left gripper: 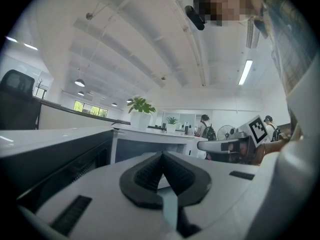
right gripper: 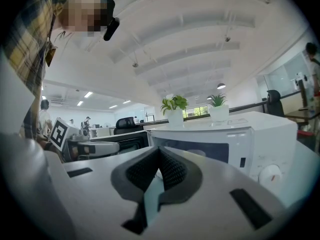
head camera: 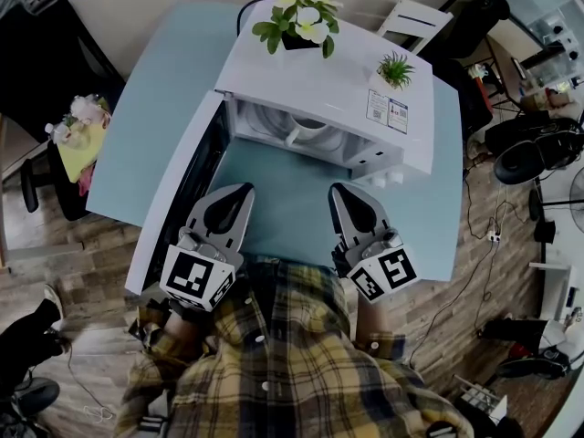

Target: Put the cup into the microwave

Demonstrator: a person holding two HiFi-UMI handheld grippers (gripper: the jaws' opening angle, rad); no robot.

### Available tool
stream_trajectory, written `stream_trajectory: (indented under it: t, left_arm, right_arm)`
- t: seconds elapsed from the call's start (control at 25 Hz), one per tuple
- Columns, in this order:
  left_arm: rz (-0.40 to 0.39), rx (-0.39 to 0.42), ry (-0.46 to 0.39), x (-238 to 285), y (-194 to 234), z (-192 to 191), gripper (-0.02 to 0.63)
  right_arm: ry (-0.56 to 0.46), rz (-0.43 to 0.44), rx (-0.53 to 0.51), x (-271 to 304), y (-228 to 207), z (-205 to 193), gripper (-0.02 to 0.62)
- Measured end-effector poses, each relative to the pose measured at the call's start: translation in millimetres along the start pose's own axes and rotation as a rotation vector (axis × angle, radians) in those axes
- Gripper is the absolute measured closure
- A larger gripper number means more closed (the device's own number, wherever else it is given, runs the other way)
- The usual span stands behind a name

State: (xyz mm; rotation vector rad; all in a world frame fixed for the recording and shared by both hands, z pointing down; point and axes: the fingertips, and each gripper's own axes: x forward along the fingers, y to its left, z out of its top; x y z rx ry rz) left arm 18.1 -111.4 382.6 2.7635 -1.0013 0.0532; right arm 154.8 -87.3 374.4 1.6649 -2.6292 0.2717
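Left gripper: jaws are seen pressed together tip to tip in its own view, with nothing pinched between the dark pads. It is held low over the near edge of the light blue table, just in front of the person's plaid shirt.

Right gripper: jaws are likewise closed on each other, and nothing is gripped. It is held beside the left one, with a strip of table top showing between them.

Cup: white, recorded upright inside the cavity of the white microwave, with its handle turned toward the left of the head view. It is touched by neither gripper. In the head view it lies ahead of both closed jaw pairs, well apart from them, roughly on the line running up between the two grippers.

Microwave door: swung fully open to the left side, dark inner face up. The left gripper is noted just beside its free end.

On top of the microwave are noted a flowering plant in a dark pot at the back and a small green plant in a white pot toward the right. In the right gripper view a pale shape is seen within the cavity, too faint to be named.
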Motion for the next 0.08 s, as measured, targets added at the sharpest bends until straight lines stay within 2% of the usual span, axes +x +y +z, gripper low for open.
stream_trajectory:
  t: [0.08]
  left_arm:
    - [0.0, -0.002, 0.002, -0.9, -1.2, -1.1, 0.614]
  right_arm:
    - [0.0, -0.002, 0.004, -1.2, 0.1, -0.8, 0.594]
